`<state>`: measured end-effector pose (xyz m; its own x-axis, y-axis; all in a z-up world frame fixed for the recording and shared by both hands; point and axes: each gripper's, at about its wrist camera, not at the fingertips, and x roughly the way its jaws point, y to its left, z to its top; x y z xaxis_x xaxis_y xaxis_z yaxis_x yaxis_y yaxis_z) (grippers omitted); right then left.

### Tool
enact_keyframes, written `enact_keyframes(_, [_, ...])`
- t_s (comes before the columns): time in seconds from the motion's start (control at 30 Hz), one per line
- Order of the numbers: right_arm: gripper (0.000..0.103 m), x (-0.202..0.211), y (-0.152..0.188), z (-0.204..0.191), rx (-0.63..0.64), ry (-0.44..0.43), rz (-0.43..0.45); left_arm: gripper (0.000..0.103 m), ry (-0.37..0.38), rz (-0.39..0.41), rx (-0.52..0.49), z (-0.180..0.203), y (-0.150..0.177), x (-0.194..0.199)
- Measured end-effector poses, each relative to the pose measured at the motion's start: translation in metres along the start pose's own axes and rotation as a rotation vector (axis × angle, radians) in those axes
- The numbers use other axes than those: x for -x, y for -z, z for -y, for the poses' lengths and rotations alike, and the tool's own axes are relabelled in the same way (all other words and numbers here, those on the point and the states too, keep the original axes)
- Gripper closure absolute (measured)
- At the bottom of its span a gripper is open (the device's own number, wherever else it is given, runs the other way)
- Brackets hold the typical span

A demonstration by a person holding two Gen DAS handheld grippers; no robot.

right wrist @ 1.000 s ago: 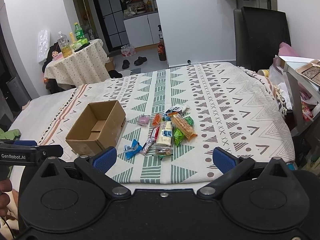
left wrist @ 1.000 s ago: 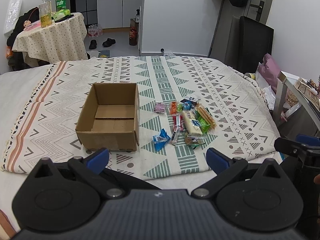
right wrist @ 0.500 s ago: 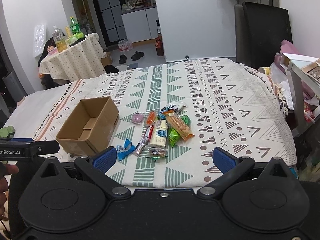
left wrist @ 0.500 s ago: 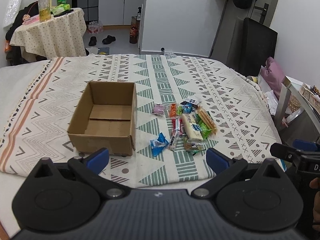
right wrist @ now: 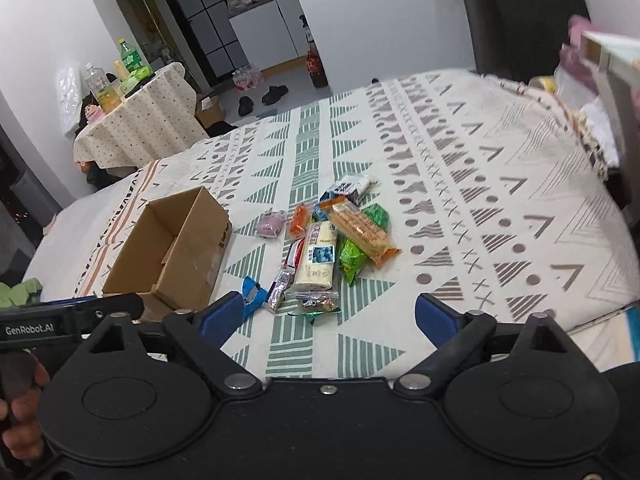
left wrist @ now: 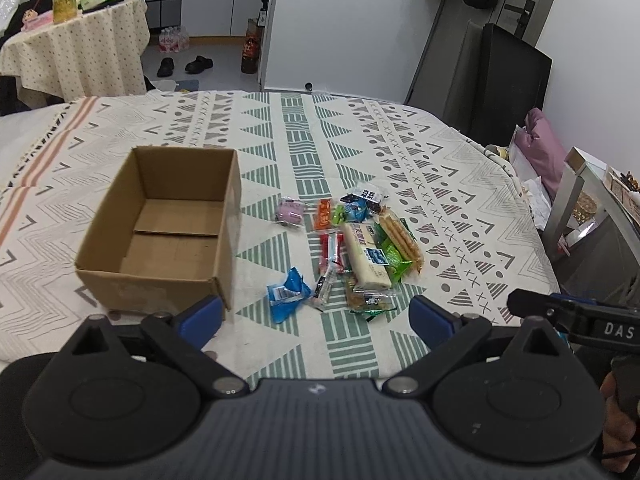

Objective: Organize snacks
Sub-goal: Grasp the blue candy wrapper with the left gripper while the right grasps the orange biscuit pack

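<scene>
An open, empty cardboard box (left wrist: 160, 232) (right wrist: 172, 248) stands on the patterned bed cover. Right of it lies a loose pile of snacks: a long white packet (left wrist: 366, 254) (right wrist: 316, 258), an orange biscuit pack (left wrist: 400, 238) (right wrist: 362, 230), a blue packet (left wrist: 288, 294) (right wrist: 252, 294), a pink one (left wrist: 290, 212) (right wrist: 270, 224) and several smaller wrappers. My left gripper (left wrist: 316, 318) hovers short of the blue packet, jaws wide but closing, nothing between them. My right gripper (right wrist: 330, 316) hangs before the pile's near edge, also closing on nothing.
The bed cover (left wrist: 360, 152) ends just under both grippers. A round table with bottles (left wrist: 76, 40) stands at the back left, a black chair (left wrist: 512, 80) at the back right. A side table (left wrist: 580, 200) sits at the right of the bed.
Both grippers have come forward and down toward the bed, so box and snacks look larger and nearer. The blue fingertips of each gripper stand slightly closer together.
</scene>
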<state>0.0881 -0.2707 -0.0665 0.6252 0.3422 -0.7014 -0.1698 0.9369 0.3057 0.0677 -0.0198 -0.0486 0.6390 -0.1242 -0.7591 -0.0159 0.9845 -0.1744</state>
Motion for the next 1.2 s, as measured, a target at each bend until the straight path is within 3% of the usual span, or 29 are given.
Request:
enact_keyframes(0.4, [0.022,-0.045,-0.017,0.03,-0.068,-0.041,-0.047,0.021,0.02,-0.072,0.009,0.01,-0.011,-0.061])
enact_keyframes(0.63, [0.026,-0.074,-0.024,0.044,-0.104,-0.07,-0.074,0.034,-0.022,-0.096,0.019,0.009,-0.018,-0.095])
enact_keyframes(1.0, [0.029,-0.115,-0.039,0.068,-0.184,-0.135,-0.096,0.038,-0.208,-0.127,0.094,0.007,-0.013,-0.151])
enact_keyframes(1.2, [0.029,-0.136,-0.044,0.074,-0.159,-0.106,-0.115,0.038,-0.3,-0.156,0.128,0.006,-0.008,-0.175])
